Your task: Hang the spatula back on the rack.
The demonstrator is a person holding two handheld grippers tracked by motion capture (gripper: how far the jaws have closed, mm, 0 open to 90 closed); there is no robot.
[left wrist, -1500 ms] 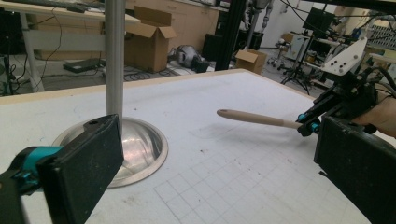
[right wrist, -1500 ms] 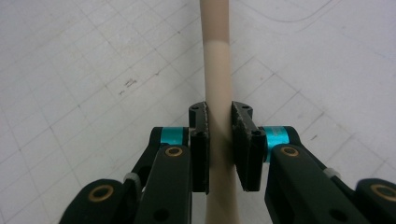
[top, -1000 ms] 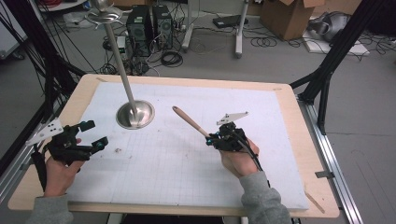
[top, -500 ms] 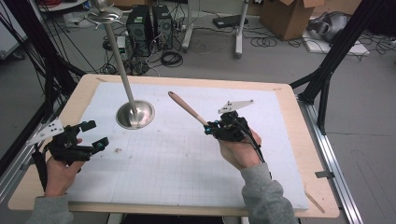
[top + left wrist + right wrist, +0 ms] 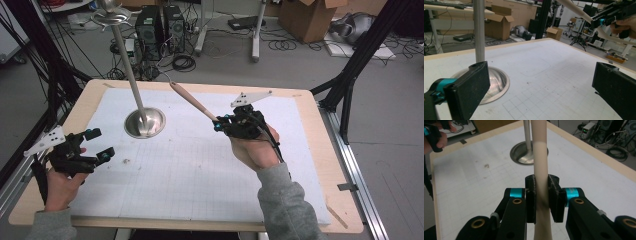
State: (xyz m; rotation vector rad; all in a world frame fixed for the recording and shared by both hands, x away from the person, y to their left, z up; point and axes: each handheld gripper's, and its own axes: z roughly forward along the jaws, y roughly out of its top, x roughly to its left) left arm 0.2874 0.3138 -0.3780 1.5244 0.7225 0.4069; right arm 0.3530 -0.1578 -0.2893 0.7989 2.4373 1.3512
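Two tools, right tool (image 5: 218, 125) pinching wooden utensil (image 5: 192, 102), left tool (image 5: 100, 145) spread.

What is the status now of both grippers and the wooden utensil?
Right gripper shut on wooden utensil, lifted. Left gripper open, empty. Metal stand ahead, apart.

A lab or workshop: computer towers (image 5: 159, 25), floor cables (image 5: 183, 62), cardboard boxes (image 5: 306, 17) and black rig frames (image 5: 359, 60) surround the table (image 5: 320, 150).
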